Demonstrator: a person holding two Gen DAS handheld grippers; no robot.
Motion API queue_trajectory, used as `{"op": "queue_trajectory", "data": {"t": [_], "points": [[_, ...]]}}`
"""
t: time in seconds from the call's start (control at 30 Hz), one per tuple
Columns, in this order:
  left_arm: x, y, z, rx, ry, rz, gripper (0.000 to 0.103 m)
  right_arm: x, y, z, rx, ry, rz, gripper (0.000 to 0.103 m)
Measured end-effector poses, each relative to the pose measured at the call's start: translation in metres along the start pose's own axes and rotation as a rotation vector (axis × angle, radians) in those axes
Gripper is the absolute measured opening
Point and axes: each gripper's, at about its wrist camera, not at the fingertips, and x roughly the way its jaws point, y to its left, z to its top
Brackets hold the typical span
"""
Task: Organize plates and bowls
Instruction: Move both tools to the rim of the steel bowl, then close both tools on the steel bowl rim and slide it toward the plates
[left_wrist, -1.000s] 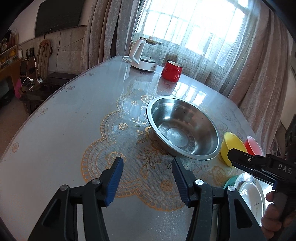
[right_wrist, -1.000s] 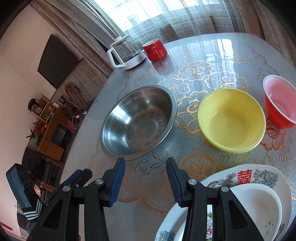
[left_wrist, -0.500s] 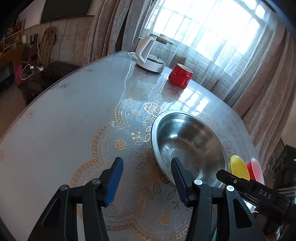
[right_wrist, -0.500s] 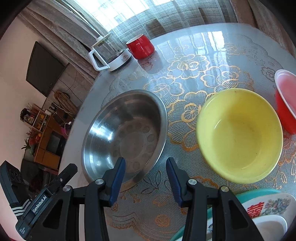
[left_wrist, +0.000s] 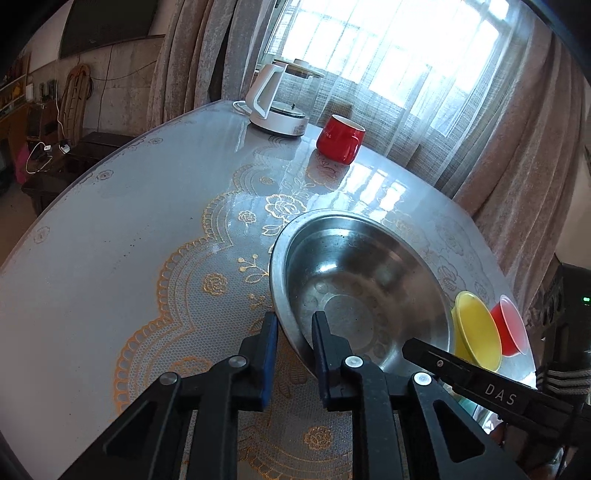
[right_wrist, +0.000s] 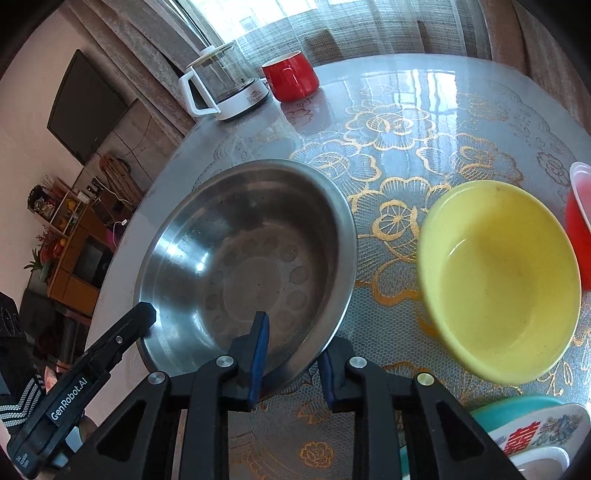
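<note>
Steel bowl (right_wrist: 247, 258) sits on the table (left_wrist: 110, 258), both grippers, left (left_wrist: 293, 328) and right (right_wrist: 291, 343), closing over its near rim; yellow bowl (right_wrist: 498, 280), red bowl (right_wrist: 580, 229) and plates (right_wrist: 532, 435) remain unsorted.

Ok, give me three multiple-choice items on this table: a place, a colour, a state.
1. The yellow bowl sits: A between the steel bowl and the red bowl; B inside the steel bowl; C on the floor.
2. The mug beside the kettle is: A white; B red; C green.
3. The steel bowl is: A upside down; B full of food; C upright and empty.
Answers: 1 A, both flank it; 2 B, plainly red; 3 C, its bare bottom shows.
</note>
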Motion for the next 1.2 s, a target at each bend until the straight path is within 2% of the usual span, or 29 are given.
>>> {"op": "queue_trajectory", "data": {"t": [0.37, 0.67, 1.1, 1.2], "points": [[-0.055, 0.017, -0.042, -0.014, -0.012, 0.041, 0.019, -0.021, 0.021, -0.041, -0.079, 0.06, 0.061, 0.025], [-0.104, 0.02, -0.079, -0.003, -0.012, 0.042, 0.02, -0.051, 0.025, -0.086, -0.139, 0.092, 0.132, 0.025], [-0.123, 0.027, -0.119, -0.016, 0.045, 0.048, 0.021, -0.055, 0.024, -0.116, -0.185, 0.147, 0.147, 0.027], [-0.125, 0.028, -0.122, -0.018, 0.045, 0.048, 0.022, -0.057, 0.033, -0.118, -0.224, 0.133, 0.127, 0.028]]}}
